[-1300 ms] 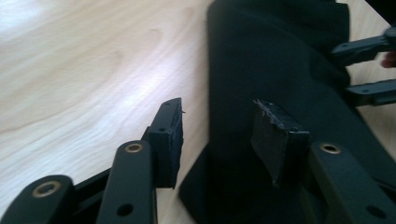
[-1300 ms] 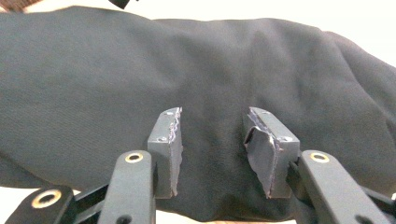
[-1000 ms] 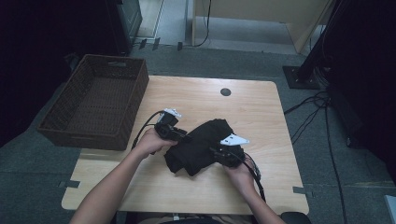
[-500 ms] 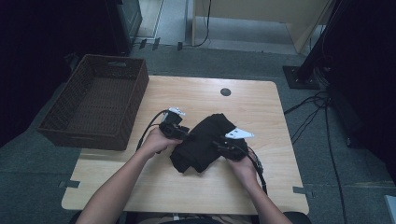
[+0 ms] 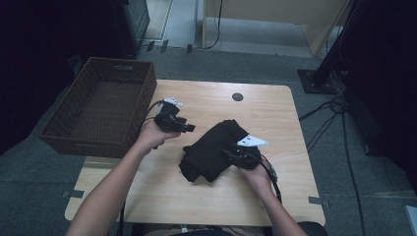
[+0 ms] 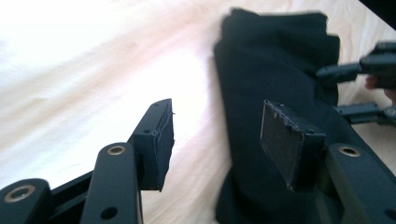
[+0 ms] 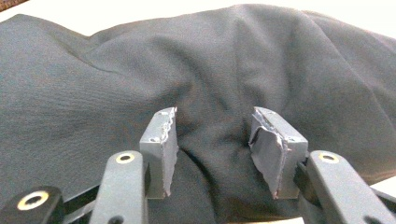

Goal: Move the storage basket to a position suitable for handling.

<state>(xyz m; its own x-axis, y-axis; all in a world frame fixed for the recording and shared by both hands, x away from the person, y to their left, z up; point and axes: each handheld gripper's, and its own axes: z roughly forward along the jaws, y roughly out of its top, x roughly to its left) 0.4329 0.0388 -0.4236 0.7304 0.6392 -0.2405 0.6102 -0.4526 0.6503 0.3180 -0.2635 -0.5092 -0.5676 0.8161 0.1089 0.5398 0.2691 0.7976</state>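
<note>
A black cloth lies bunched in the middle of the wooden table. My left gripper hovers just left of it, lifted clear. Its jaws have just been opening and stand open with nothing between them; the cloth lies beyond its right jaw. My right gripper rests on the cloth's right side. A soft fold of the cloth sits between its pads, which have just been opening and do not pinch it. The right gripper also shows at the far edge of the left gripper view.
A dark wicker basket stands at the table's left edge, close to my left hand. A round black grommet sits near the far edge. Cables run over the floor to the right.
My left gripper has let go of the cloth and drawn away up and to the left, jaws wider. The right hand has stayed on the cloth.
</note>
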